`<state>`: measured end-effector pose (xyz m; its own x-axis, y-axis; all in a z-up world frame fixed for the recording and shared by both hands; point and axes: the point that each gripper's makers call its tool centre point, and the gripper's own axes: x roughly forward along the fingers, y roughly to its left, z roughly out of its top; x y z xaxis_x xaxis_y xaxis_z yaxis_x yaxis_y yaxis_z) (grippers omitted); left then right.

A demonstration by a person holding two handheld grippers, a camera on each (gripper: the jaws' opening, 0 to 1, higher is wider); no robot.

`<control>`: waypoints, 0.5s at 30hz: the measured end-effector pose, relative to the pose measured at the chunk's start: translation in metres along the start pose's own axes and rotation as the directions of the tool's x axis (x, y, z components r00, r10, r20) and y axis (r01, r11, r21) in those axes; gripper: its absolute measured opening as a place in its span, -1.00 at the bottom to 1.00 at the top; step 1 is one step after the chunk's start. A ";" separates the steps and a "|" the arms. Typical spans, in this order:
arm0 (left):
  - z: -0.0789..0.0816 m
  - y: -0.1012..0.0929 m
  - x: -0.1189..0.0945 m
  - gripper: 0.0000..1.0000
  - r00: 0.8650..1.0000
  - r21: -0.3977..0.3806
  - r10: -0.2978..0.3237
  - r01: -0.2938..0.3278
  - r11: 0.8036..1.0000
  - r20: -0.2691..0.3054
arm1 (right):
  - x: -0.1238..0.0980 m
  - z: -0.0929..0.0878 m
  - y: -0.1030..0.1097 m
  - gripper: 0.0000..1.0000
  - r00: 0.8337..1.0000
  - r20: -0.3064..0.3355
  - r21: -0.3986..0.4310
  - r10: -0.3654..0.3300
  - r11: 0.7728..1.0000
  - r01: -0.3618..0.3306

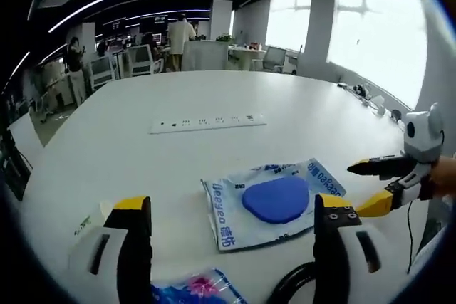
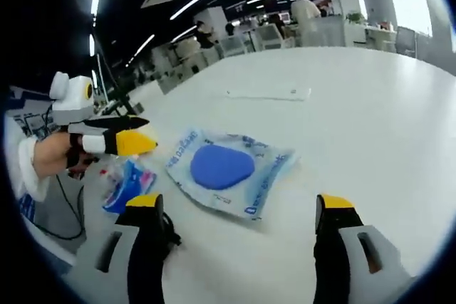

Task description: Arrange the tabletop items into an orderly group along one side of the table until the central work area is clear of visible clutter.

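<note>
Big white tabletop (image 1: 142, 126) first, its far stretch holding a flat white power strip (image 1: 207, 123) well beyond the landmark: a clear plastic packet with blue print and a blue oval pad inside (image 1: 274, 201), lying flat near the front edge. Nearer than it sits a smaller blue-and-pink packet (image 2: 127, 184). The left hand-held gripper (image 1: 231, 240) hovers spread just short of the packet, and the right hand-held gripper (image 2: 239, 236) spread too, likely lining up a pickup.
</note>
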<state>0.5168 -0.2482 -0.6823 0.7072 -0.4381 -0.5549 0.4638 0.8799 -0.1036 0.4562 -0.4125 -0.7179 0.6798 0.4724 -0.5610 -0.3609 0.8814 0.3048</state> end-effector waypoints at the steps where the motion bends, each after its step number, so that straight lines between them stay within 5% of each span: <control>1: 0.000 0.000 0.000 0.95 1.000 -0.002 -0.001 0.001 1.000 0.000 | 0.000 0.000 0.000 0.75 1.000 -0.002 -0.002 -0.001 1.000 0.001; 15: -0.003 -0.006 -0.006 0.88 0.999 0.012 -0.034 0.034 0.999 -0.011 | -0.006 0.000 0.009 0.75 1.000 0.000 0.001 0.010 1.000 -0.010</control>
<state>0.5078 -0.2500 -0.6808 0.6853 -0.4653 -0.5602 0.4935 0.8624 -0.1127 0.4486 -0.4077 -0.7116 0.6765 0.4808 -0.5578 -0.3669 0.8768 0.3107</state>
